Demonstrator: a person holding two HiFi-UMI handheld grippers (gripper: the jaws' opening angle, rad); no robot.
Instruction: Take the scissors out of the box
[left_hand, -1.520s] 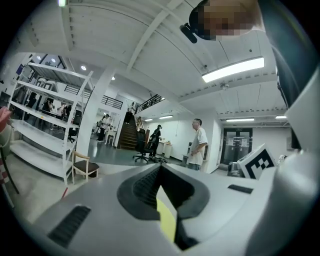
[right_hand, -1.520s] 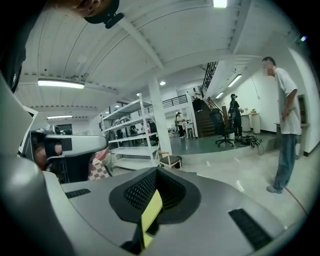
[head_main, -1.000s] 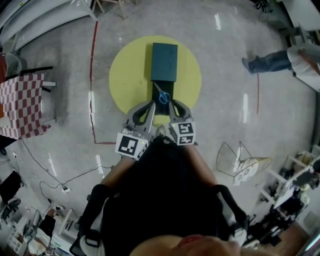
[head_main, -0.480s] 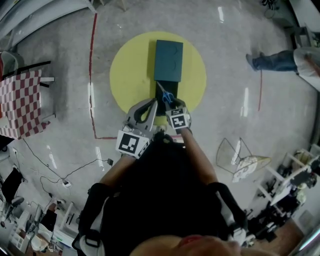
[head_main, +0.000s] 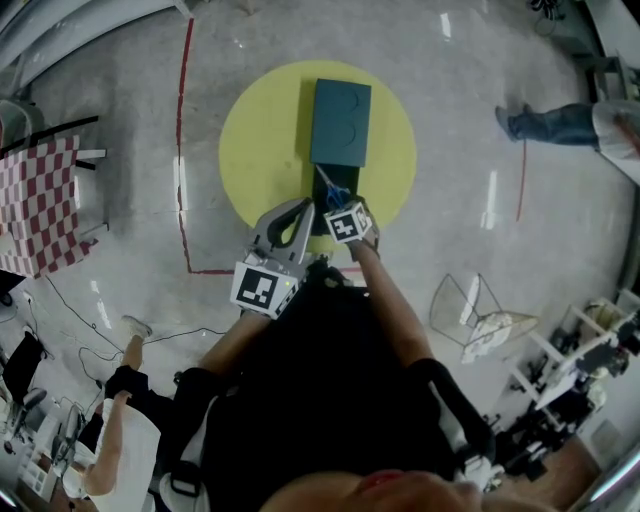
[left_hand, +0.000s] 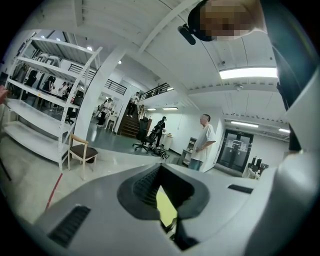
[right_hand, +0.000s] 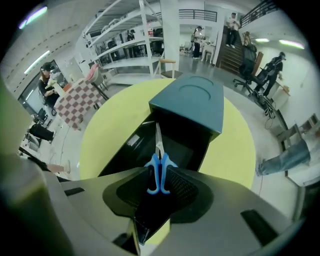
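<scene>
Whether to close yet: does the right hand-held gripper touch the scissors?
Cannot tell. Right gripper view: scissors between hand-held gripper's just-opened jaws; no plain gap.

1 pair of scissors (right_hand: 159, 160), 1 dark box (head_main: 340, 125), 1 yellow round mat (head_main: 250, 150), 1 left gripper (head_main: 300, 208), 1 right gripper (right_hand: 156, 175), 1 checkered cloth (head_main: 40, 205)

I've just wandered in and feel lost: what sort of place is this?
Probably a lab or workshop hall: tall white storage racks, red tape marking the polished floor, and a round yellow mat laid out as a work spot.
</scene>
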